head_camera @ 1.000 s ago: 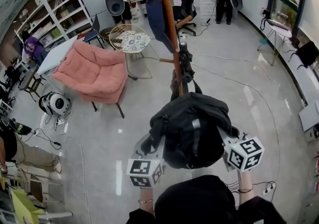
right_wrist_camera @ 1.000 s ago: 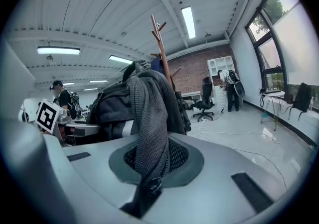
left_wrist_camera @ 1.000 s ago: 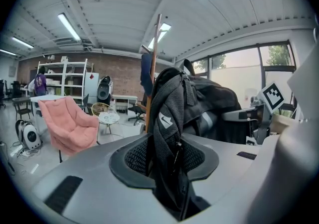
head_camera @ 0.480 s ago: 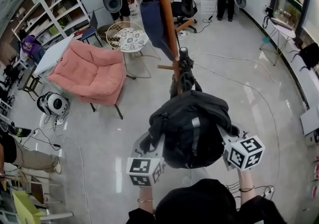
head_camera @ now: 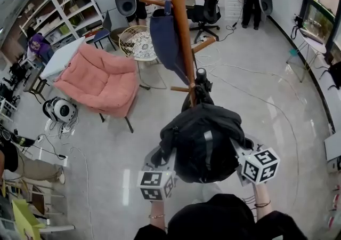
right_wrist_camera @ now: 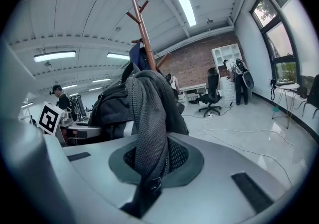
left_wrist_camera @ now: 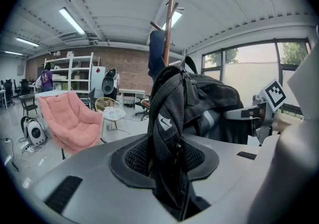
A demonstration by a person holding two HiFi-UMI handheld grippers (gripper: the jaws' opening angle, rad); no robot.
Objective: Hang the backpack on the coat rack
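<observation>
Overhead, head view: a black fabric backpack (head_camera: 205, 143), rounded and slumped, with a pale grey stripe down its panel, sits in the lower centre of the frame. It is carried clear of the glossy grey floor (head_camera: 266, 105) between the left gripper (head_camera: 160, 161) and the right gripper (head_camera: 242, 151), each bearing a white cube with black square markers. Directly above it in the frame rises the coat rack (head_camera: 180, 25), a slender reddish wooden pole with short angled pegs; a navy garment (head_camera: 165, 36) hangs from an upper peg. The backpack is on no peg, and contact with the pole cannot be judged. At upper left stand a plush pink armchair (head_camera: 98, 79) and a round wire-framed table (head_camera: 139, 44).

Left gripper view: the jaws are clamped on a black padded-mesh shoulder strap carrying a small white logo. The strap rises from the dark textured pads at centre, and the bag's bulk fills the right half. The rack's forked top shows above.

Right gripper view: the jaws are pressed nearly together on a grey-black woven-mesh strap with a plastic buckle at its lower end. The bag lies left of centre, with the pole behind it.
</observation>
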